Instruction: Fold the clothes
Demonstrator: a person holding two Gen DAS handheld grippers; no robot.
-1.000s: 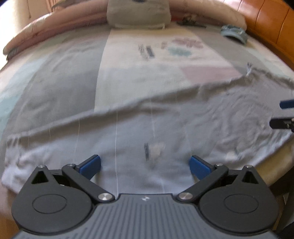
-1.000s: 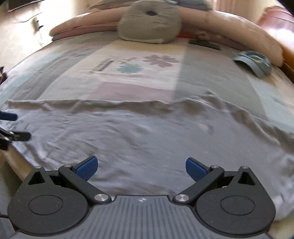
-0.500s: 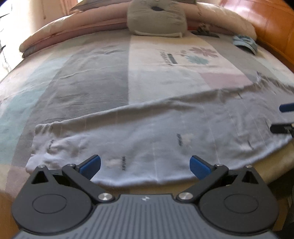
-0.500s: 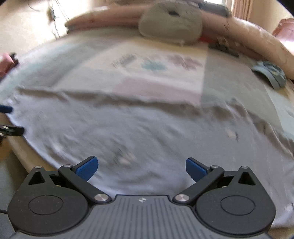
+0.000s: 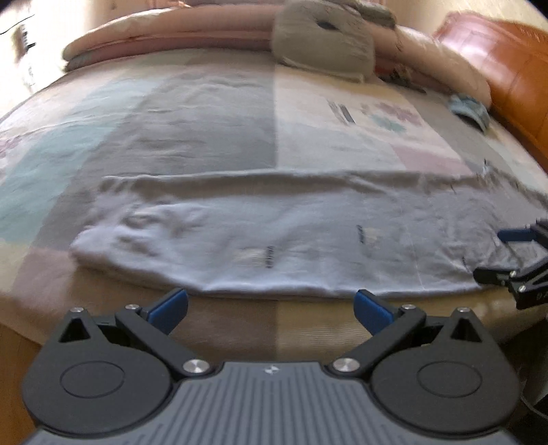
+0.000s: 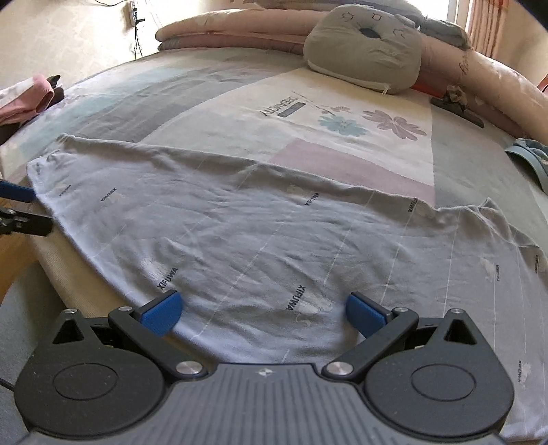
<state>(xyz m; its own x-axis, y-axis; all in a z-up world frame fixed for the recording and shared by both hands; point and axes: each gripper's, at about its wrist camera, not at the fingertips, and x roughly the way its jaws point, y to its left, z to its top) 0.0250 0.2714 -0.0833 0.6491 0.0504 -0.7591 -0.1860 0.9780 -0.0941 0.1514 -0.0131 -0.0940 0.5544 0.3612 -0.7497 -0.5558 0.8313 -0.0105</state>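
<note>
— Clearly printed: "XIFUWA", repeated in dark letters all over the pale grey garment (image 6: 274, 232), with thin white lines running across the cloth. Readable on the bedsheet (image 6: 239, 102) too: a dark label, upside down, roughly "DREAMCITY", though not sure of every letter, beside a blue flower and a mauve one.

— And the garment's place?

— Spread flat along the near edge of the bed, stretching from far left to far right, lightly creased, its near hem just at the mattress edge.

— Grippers?

— Left gripper (image 5: 270, 308) spread wide, blue pads well apart, gripping nothing, hovering just short of the hem. Right gripper (image 6: 263, 309) likewise wide apart and empty, poised over the cloth's near part. Each visible at the edge of the other's view, beside the garment's ends.

— Anything else lying about?

— Grey cushion (image 6: 366, 44) with a stitched animal face at the far side, leaning on a long rolled pink quilt (image 6: 233, 30). Small blue-grey cloth item (image 6: 531, 157) at far right, a dark object by the quilt, too small to tell. Pink clothing (image 6: 27, 96) heaped at far left.

— Room?

— Patchwork sheet in grey, cream, teal and pink blocks; orange padded headboard (image 5: 507, 61) on the right; pale wall with a cable hanging down; curtain at the far right corner. Left view somewhat blurred.
</note>
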